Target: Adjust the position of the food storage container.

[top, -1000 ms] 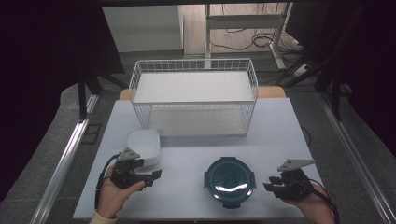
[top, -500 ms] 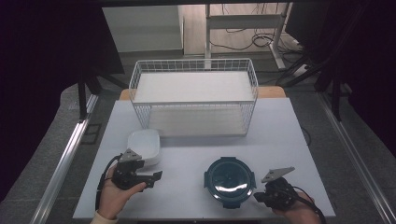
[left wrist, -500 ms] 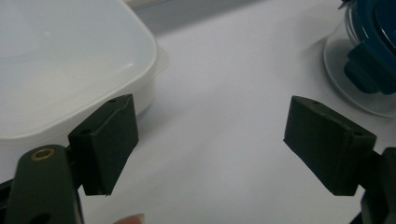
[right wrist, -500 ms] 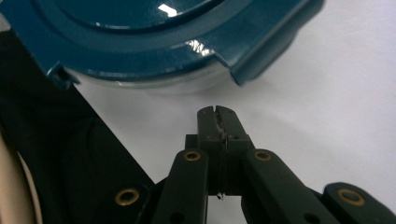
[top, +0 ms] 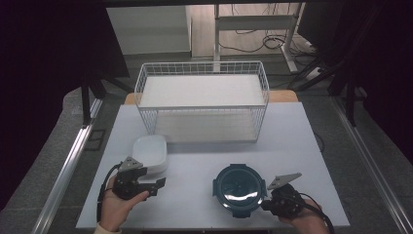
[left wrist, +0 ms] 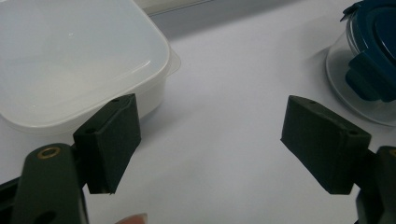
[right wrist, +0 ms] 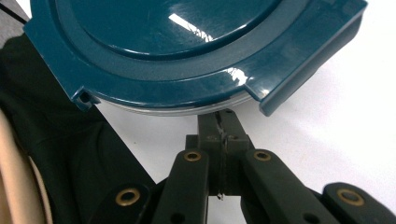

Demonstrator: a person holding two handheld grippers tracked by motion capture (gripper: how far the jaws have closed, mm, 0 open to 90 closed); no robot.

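Moving in from the desk's right edge, the right gripper (top: 265,204) now meets the teal-lidded glass container (top: 239,188) near the front edge, jaws pressed together. Beside the white plastic container (top: 150,153), the left gripper (top: 158,185) is spread.

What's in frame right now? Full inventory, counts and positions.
white wire basket: 1, white, far middle of table.
white square plastic container: 1, translucent white, near left, just beyond left gripper.
round clear container with teal clip lid: 1, teal lid, near centre-right.
white table: 1, white.
left gripper: 1, black, jaws wide open, beside the white container.
right gripper: 1, black, jaws closed together at the teal lid's rim.
hands: 2, bottom edge.
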